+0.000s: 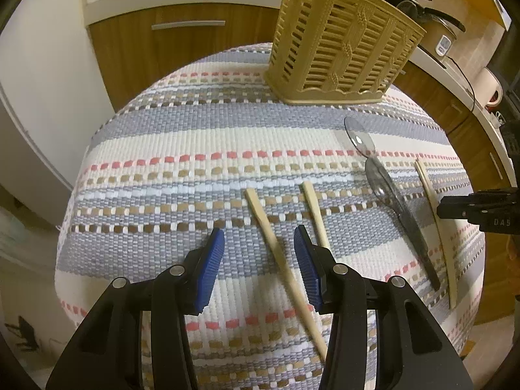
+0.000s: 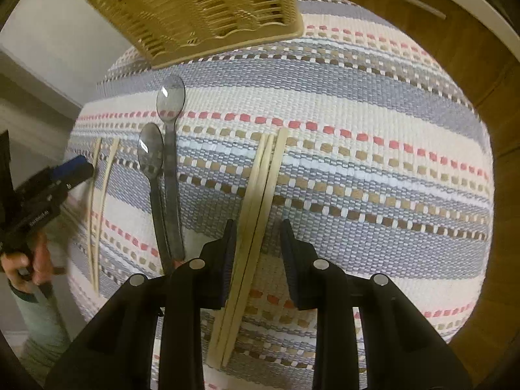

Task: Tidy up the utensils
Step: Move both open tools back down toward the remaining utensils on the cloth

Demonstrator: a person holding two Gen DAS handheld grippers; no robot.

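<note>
A tan slotted utensil holder [image 1: 344, 39] stands at the far side of the striped mat [image 1: 182, 130]; it also shows in the right wrist view [image 2: 201, 9]. Two wooden chopsticks [image 1: 279, 253] lie in front of my left gripper [image 1: 259, 243], which is open with one chopstick between its blue pads. Two clear grey plastic spoons [image 2: 162, 169] lie side by side. A pair of chopsticks [image 2: 260, 201] lies between the fingers of my open right gripper [image 2: 258, 234]. The right gripper also shows at the edge of the left wrist view [image 1: 468, 209].
Wooden kitchen cabinets [image 1: 182, 32] and a white countertop with pots and a kettle [image 1: 490, 87] lie behind the table. The left gripper and the hand holding it show at the left of the right wrist view [image 2: 48, 182]. Another two chopsticks [image 2: 100, 195] lie beside them.
</note>
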